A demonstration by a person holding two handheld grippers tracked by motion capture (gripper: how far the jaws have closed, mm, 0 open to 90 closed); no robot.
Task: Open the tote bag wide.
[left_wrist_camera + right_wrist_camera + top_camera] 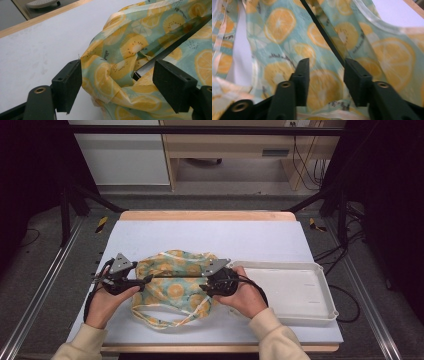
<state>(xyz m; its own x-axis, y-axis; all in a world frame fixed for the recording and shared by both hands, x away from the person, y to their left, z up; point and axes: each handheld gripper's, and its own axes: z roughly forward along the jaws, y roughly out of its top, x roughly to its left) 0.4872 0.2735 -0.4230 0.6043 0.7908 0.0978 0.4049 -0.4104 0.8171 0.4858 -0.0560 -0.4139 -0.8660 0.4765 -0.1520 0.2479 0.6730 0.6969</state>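
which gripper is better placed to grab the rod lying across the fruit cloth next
Likely the left gripper: the rod ends between its open jaws. The right gripper is open over the cloth, with the rod beside one jaw.

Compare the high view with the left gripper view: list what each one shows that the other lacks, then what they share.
The high view alone takes in the white tray at the right of the table, both of the person's hands, the right hand-held gripper and the floor beyond.

The left gripper view alone gives the close look: the left hand-held gripper with its jaws standing apart around a bunched fold of cloth, and the bar's open, angled end.

Both show the fruit-print cloth, the thin dark bar lying across it, and the white table cover.
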